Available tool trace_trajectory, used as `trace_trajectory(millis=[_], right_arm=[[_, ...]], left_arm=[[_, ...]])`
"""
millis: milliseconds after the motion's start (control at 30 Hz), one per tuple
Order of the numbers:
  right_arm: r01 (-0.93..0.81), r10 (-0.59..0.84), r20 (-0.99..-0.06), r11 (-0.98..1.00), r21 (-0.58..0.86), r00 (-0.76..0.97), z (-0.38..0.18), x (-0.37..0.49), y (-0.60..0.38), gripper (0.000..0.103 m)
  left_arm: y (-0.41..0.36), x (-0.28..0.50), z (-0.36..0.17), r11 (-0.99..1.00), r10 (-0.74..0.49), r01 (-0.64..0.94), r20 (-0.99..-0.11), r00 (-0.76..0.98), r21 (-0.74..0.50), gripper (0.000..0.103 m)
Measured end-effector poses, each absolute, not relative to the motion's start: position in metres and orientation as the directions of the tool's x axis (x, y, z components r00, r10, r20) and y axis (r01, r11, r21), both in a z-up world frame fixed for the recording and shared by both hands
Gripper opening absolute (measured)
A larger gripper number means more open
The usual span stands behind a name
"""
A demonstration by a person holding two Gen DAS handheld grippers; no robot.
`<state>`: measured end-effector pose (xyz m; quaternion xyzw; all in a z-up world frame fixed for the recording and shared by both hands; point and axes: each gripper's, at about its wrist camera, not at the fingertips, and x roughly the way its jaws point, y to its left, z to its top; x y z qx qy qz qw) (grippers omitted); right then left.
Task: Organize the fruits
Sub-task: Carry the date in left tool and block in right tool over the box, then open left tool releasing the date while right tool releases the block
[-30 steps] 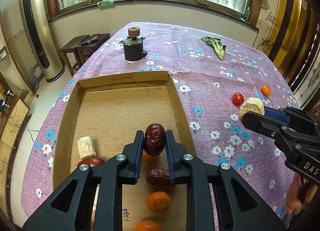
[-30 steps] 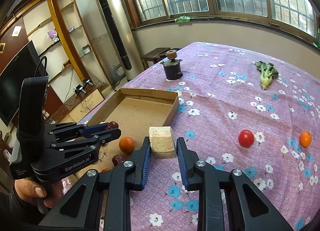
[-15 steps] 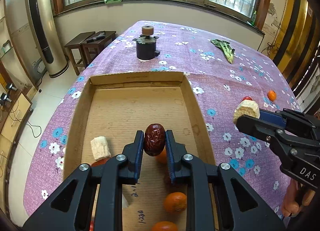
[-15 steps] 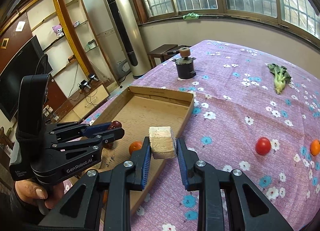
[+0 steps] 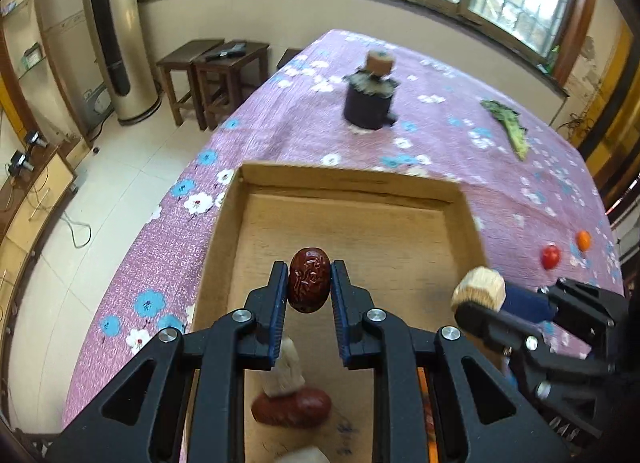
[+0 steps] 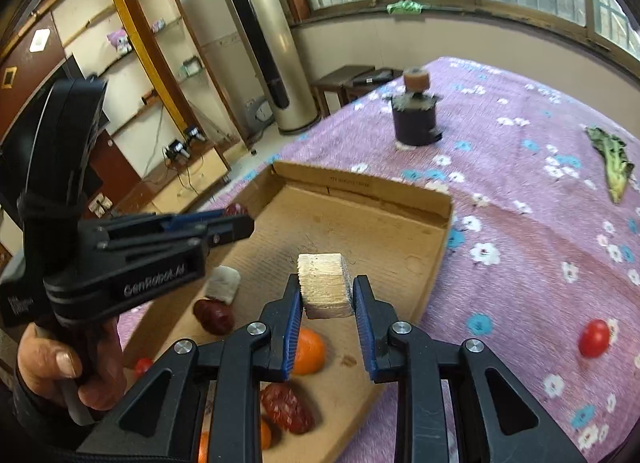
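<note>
My left gripper point(image 5: 309, 283) is shut on a dark red date point(image 5: 309, 279), held above the floor of the shallow cardboard box point(image 5: 344, 183). My right gripper point(image 6: 326, 291) is shut on a pale fruit chunk point(image 6: 325, 285) over the box point(image 6: 400, 193), near its right wall. That same chunk point(image 5: 479, 289) shows at the right of the left wrist view. Lying in the box are a pale chunk point(image 6: 223, 283), two dates point(image 6: 214, 315) point(image 6: 286, 407) and an orange point(image 6: 308, 351). On the cloth to the right sit a red tomato point(image 6: 595, 337) and a small orange point(image 5: 583, 239).
A dark pot with a cork lid point(image 6: 416, 117) stands beyond the box on the purple flowered tablecloth point(image 6: 520, 223). A green leafy vegetable point(image 6: 612, 167) lies at the far right. The table's left edge drops to a tiled floor with wooden stools point(image 5: 212, 75).
Both grippers have swung left over the box, carrying the date and the pale chunk. The right gripper went from above the cloth to above the box floor.
</note>
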<state>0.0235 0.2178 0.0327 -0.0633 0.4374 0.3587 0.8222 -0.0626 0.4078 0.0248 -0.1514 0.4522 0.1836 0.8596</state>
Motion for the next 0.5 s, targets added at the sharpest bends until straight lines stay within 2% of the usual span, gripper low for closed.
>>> trace_trajectory(millis=[367, 500], right_arm=[[-0.680, 0.446, -0.825, 0.726, 0.105, 0.348, -0.001, 0.024, 0.248, 0.026], [-0.680, 0.444, -0.831, 0.725, 0.114, 0.334, -0.006, 0.026, 0.249, 0.029]], left_arm=[[0.412, -0.050, -0.004, 0.884, 0.147, -0.457, -0.874, 0.463, -0.093, 0.019], [0.410, -0.045, -0.011, 0.888, 0.146, -0.453, -0.890, 0.432, -0.074, 0.019]])
